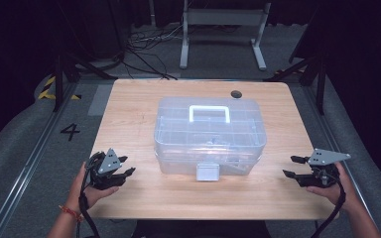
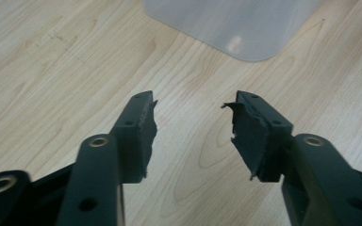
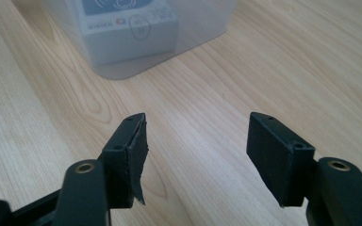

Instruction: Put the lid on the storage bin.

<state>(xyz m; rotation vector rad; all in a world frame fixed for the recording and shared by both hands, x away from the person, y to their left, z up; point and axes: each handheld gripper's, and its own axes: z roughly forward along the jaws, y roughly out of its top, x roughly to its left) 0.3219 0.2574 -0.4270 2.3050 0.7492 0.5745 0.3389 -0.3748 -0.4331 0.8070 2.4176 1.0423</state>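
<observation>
Hands wait low on each side of the clear plastic box (image 1: pixel 209 135), which sits shut in the middle of the desk (image 1: pixel 129 99). I keep my left gripper (image 1: pixel 124 166) and right gripper (image 1: pixel 291 166) empty, fingers spread, because both may need to reach its front latch (image 1: pixel 208 172).

A light wooden table (image 1: pixel 139 106) is being seen at the centre of the frame. A clear plastic storage box (image 1: pixel 209 135) with a white handle is being carried at its middle, with a small dark hole (image 1: pixel 236 94) being shown towards the upper right.
</observation>
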